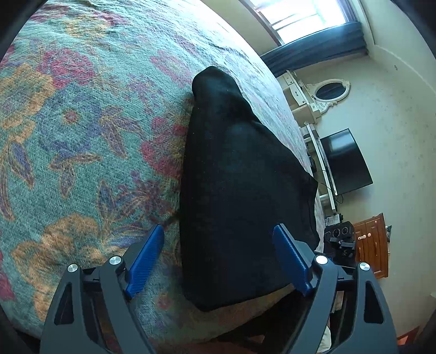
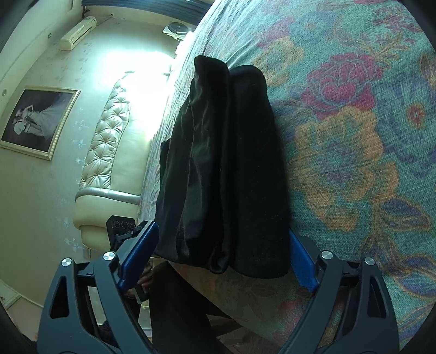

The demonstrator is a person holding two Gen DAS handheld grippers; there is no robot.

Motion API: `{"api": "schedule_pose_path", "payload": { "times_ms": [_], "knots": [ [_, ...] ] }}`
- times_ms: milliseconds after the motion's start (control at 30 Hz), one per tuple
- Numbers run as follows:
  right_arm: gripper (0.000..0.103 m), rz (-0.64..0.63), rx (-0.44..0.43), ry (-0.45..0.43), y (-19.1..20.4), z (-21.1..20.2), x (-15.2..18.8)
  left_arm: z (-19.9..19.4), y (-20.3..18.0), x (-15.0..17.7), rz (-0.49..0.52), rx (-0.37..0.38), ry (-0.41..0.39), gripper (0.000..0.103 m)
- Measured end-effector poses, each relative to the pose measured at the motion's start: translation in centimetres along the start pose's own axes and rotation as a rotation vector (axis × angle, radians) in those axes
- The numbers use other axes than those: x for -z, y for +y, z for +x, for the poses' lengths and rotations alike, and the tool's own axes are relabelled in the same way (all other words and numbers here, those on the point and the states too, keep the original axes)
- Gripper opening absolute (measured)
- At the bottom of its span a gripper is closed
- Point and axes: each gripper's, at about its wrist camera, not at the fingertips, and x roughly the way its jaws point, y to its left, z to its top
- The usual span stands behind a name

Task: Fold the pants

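Observation:
Black pants (image 1: 237,185) lie folded lengthwise on a bed with a floral cover (image 1: 81,122), the near end by the bed's front edge. In the right wrist view the pants (image 2: 231,168) show as two long layers side by side. My left gripper (image 1: 219,231) is open with its blue fingers (image 1: 144,261) either side of the pants' near end, above the cloth. My right gripper (image 2: 222,231) is open too, its blue fingers (image 2: 136,256) astride the near end; the cloth partly hides the right one. Neither holds anything.
The floral cover (image 2: 354,136) spreads wide beside the pants. A padded cream headboard (image 2: 109,141) and framed picture (image 2: 35,119) are at one side. A dark TV (image 1: 346,160), wooden cabinet (image 1: 373,245) and window (image 1: 305,16) are at the other. The other gripper (image 1: 340,239) shows past the bed edge.

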Motion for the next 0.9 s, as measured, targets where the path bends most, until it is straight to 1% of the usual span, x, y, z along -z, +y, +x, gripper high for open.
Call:
{"api": "schedule_pose_path", "payload": {
  "times_ms": [33,67,100,167,200,233,267,300,367,433,633,667,733,767,800,833,867,900],
  "knots": [
    [0.073,-0.005,0.033,0.006,0.0,0.1,0.2,0.2,-0.1,0.0,-0.009,0.009,-0.003,0.081],
    [0.059,0.005,0.04,0.01,-0.3,0.2,0.4,0.4,-0.2,0.0,-0.008,0.007,-0.011,0.081],
    [0.051,0.019,0.024,0.009,-0.7,0.1,0.5,0.5,-0.5,0.2,0.004,-0.014,-0.023,0.08],
    [0.043,0.039,0.0,0.01,-1.2,-0.1,0.3,1.0,-0.7,0.3,0.028,-0.069,-0.023,0.055],
    [0.04,0.051,-0.015,0.009,-1.3,-0.2,0.4,1.2,-0.6,0.3,0.021,-0.071,-0.023,0.055],
    [0.039,0.064,-0.03,0.009,-1.4,-0.4,0.4,1.3,-0.5,-0.2,0.009,-0.067,-0.029,0.05],
    [0.037,0.069,-0.04,0.01,-1.4,-0.6,0.4,1.1,-0.4,0.0,-0.002,-0.065,-0.03,0.043],
    [0.035,0.07,-0.047,0.009,-1.3,-0.9,0.4,1.0,-0.4,-0.2,-0.01,-0.065,-0.031,0.041],
    [0.034,0.085,-0.075,0.006,-1.6,-1.6,0.5,0.4,-0.6,-0.1,-0.016,-0.065,-0.037,0.032],
    [0.033,0.089,-0.086,0.014,-1.5,-2.1,0.7,-0.3,-0.5,0.0,-0.022,-0.05,-0.042,0.03],
    [0.033,0.1,-0.076,0.036,-2.5,-2.5,1.4,-0.3,0.6,0.4,-0.047,-0.025,-0.032,0.029],
    [0.033,0.093,-0.066,0.036,-2.6,-2.4,1.4,-0.2,0.7,0.4,-0.044,-0.021,-0.031,0.029],
    [0.037,0.067,-0.033,0.034,-2.2,-2.1,1.2,0.1,0.8,0.1,-0.026,-0.019,-0.029,0.031],
    [0.041,0.052,-0.033,0.043,-1.8,-1.9,1.1,-0.1,1.0,-0.3,-0.013,-0.019,-0.026,0.036],
    [0.048,0.036,-0.034,0.053,-1.5,-2.0,0.9,-0.2,1.1,-0.6,0.001,-0.019,-0.024,0.038],
    [0.053,0.019,-0.022,0.054,-1.3,-2.3,0.8,-0.3,1.0,-0.6,0.014,-0.02,-0.018,0.045],
    [0.064,0.003,-0.01,0.045,-0.9,-2.7,0.4,-0.6,1.2,-0.7,0.022,-0.011,-0.013,0.053],
    [0.075,-0.011,0.002,0.026,-0.6,-3.2,0.0,-1.2,1.5,-1.0,0.029,0.001,-0.019,0.057]
  ]
}}
